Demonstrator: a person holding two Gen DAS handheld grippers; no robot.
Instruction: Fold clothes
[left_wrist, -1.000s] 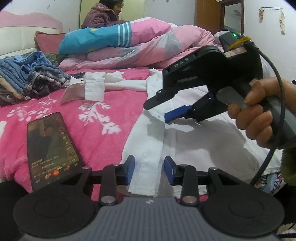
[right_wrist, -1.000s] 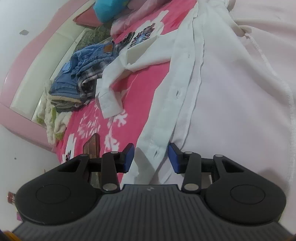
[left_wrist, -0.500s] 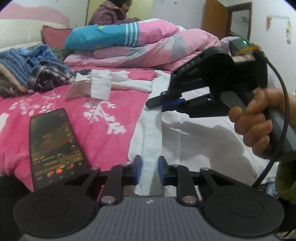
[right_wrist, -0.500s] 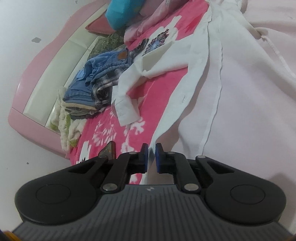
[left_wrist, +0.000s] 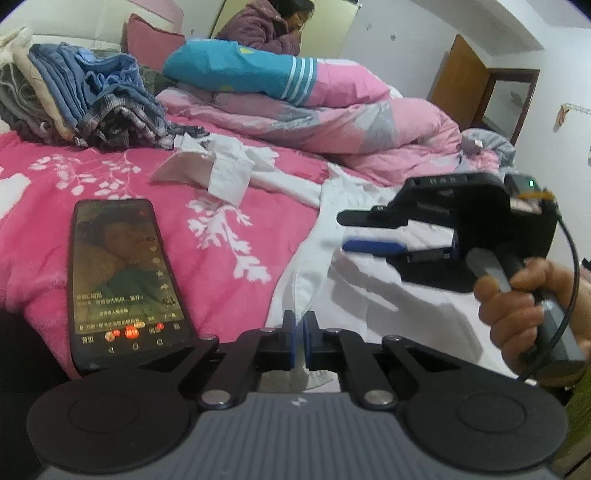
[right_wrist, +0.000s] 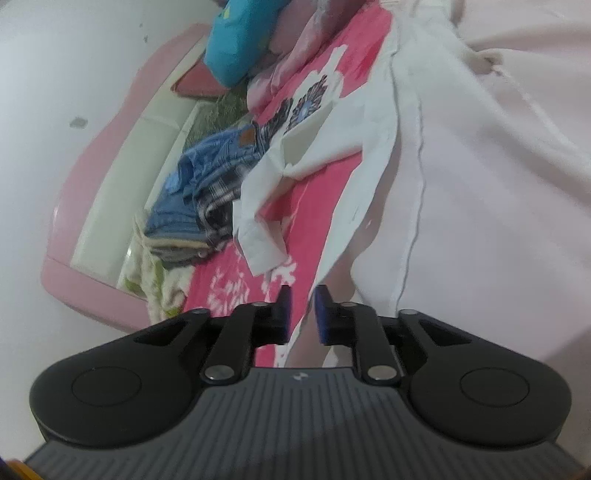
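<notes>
My left gripper (left_wrist: 299, 334) is pinched nearly shut on the front edge of the white shirt (left_wrist: 388, 295), which lies on the pink bedspread (left_wrist: 155, 206), its long axis running away from me toward the quilts. My right gripper (right_wrist: 303, 314) has a narrow gap with the same hem passing between its pads, lifted (whether it truly grips, I cannot tell). The sleeve (right_wrist: 258, 221) trails off leftward, nearer my left. Only the left view shows the phone (left_wrist: 125, 280) beside the hem.
</notes>
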